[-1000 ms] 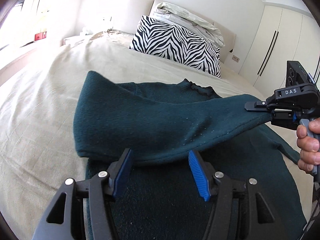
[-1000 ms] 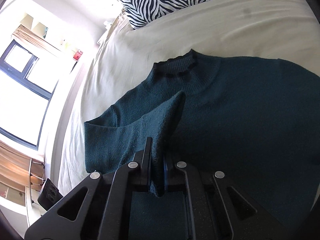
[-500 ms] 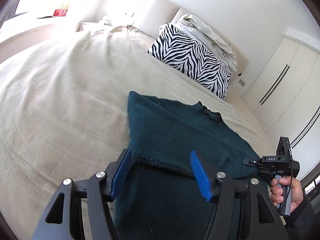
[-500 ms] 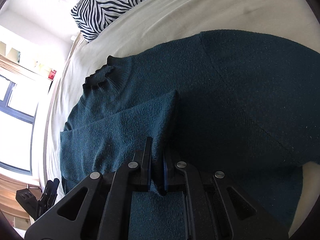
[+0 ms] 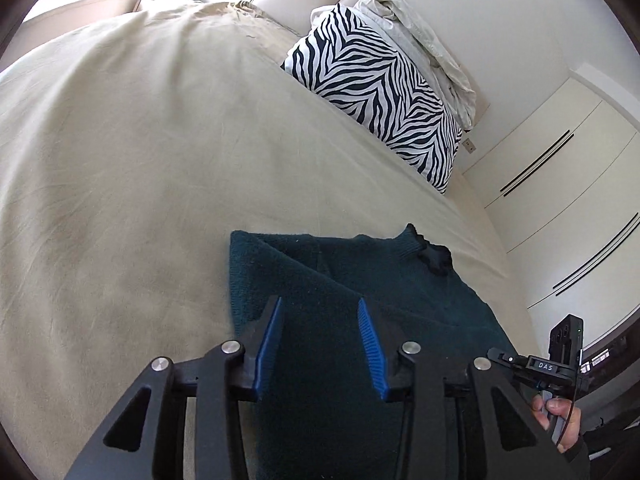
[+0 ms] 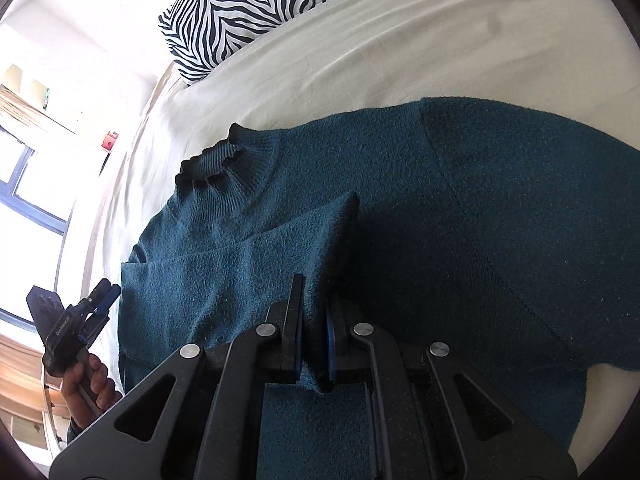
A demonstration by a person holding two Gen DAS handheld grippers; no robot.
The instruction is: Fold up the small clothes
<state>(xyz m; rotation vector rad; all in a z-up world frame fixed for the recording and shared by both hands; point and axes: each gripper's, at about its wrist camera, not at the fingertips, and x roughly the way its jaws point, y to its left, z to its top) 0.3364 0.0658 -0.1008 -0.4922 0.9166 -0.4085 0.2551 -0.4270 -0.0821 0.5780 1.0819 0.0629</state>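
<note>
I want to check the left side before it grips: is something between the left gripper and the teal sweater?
Nothing visible. The left gripper is open, its jaws having just been closing, directly over the teal sweater on the bed.

One label reads clearly — "DAS", white on the right gripper [image 5: 505, 357].

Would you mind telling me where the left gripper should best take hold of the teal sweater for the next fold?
Probably the folded side edge of the teal sweater, approached from the bare bedsheet side: that edge lies straight and thick, just ahead of the left gripper, whose jaws have just been closing on nothing.
</note>
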